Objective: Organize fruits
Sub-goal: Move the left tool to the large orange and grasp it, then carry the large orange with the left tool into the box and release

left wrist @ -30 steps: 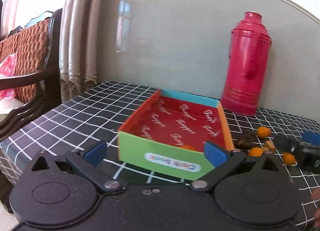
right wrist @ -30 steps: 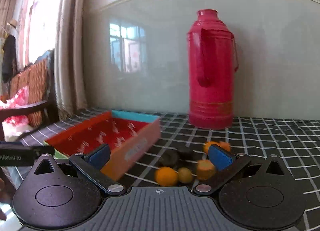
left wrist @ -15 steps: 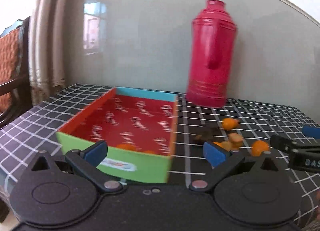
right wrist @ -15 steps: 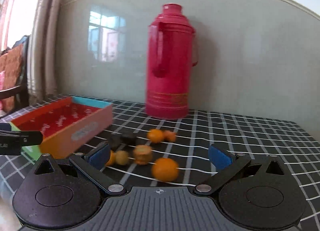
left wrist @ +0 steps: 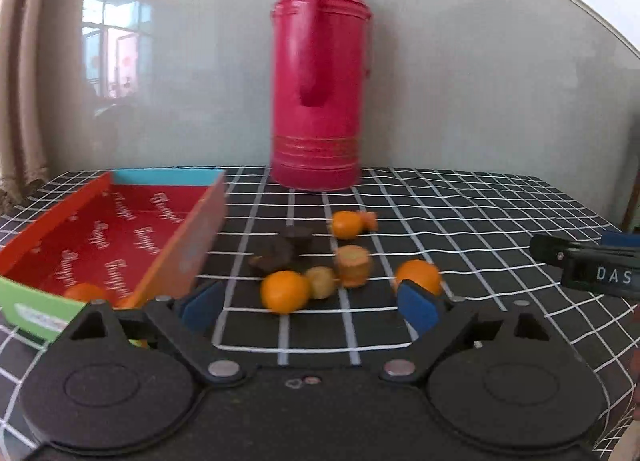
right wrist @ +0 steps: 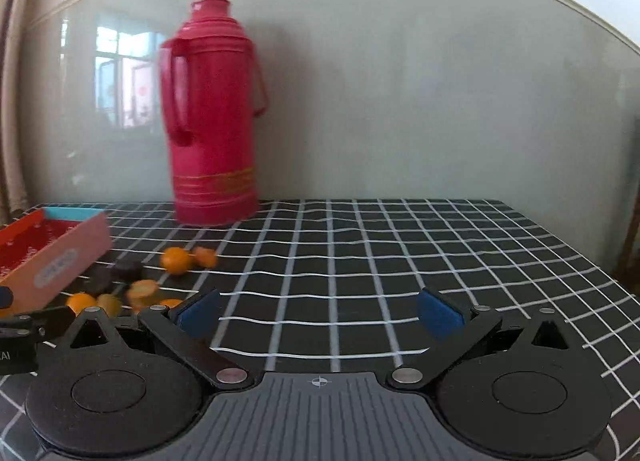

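Right, the fruits [left wrist: 285, 291] lie scattered on the checked tablecloth [left wrist: 460, 213], just ahead of the left gripper [left wrist: 308, 303], whose spread jaws are closing on nothing. The red-lined box [left wrist: 132, 237] at left holds one orange [left wrist: 82, 293], perhaps more. The right gripper [right wrist: 318, 311] gapes over bare cloth; its side reads "DAS".
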A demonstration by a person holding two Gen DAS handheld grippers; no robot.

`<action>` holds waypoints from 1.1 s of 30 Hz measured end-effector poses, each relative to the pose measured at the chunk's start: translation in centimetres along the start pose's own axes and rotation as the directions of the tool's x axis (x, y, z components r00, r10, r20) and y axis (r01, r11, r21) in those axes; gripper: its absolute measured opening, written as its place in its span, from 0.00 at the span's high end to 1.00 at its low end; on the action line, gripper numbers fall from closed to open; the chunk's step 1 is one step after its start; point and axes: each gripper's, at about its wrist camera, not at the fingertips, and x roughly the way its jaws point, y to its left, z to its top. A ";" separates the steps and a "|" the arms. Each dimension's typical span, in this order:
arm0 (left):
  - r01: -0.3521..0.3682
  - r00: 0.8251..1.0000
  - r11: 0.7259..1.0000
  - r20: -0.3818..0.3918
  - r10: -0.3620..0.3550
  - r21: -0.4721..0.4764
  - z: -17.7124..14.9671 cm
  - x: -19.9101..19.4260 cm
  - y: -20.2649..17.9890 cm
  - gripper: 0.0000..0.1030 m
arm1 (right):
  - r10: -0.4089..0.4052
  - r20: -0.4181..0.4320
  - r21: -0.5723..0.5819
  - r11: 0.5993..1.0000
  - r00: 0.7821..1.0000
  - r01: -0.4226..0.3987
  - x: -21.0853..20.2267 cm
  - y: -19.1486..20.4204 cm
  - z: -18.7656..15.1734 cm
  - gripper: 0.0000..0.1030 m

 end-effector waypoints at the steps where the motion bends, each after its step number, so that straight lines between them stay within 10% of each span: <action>1: 0.010 1.000 1.000 -0.007 -0.010 0.005 0.0 0.4 -0.5 0.19 | -0.007 -0.001 0.004 1.000 1.000 0.007 0.0 -0.5 -0.1 0.00; 33: 0.130 0.977 0.991 -0.173 -0.123 0.032 0.6 7.5 -5.8 0.73 | -0.096 -0.109 0.070 0.992 0.989 0.104 3.5 -4.8 -0.4 0.00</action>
